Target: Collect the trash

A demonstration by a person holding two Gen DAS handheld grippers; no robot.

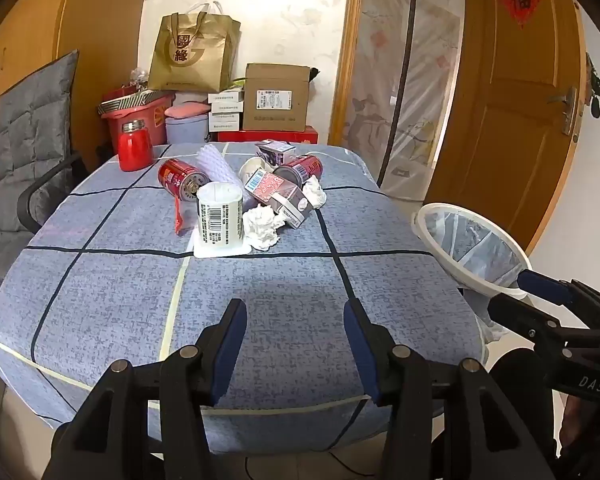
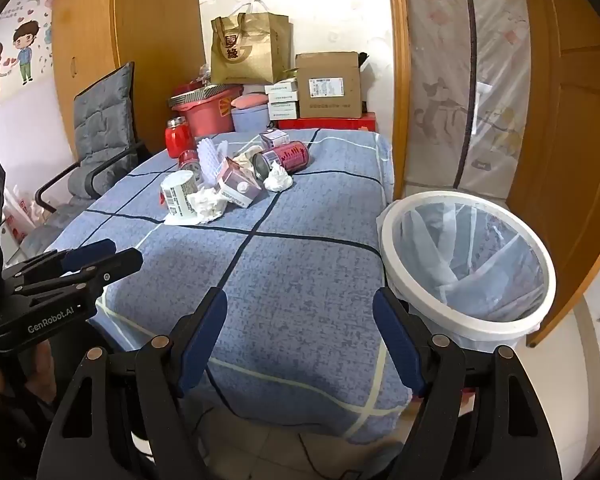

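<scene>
Lying on table [image 1: 140, 280]: 2 cans [image 1: 182, 179], 3 tissue wads [image 1: 262, 229]; both grippers [image 1: 296, 344] w/ fingers apart, empty.

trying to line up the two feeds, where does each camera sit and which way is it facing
Left wrist: on the left gripper, aimed down over the table at the trash pile; the right gripper shows at right.
Right wrist: on the right gripper, same heading, bin to its right; the left gripper shows at left.
Shared: table, white cup, bin.

"GenRobot.AI" marks the left gripper [image 2: 86, 260], "DAS" the right gripper [image 1: 539, 284], "國緣" the gold bag [image 1: 192, 54].
</scene>
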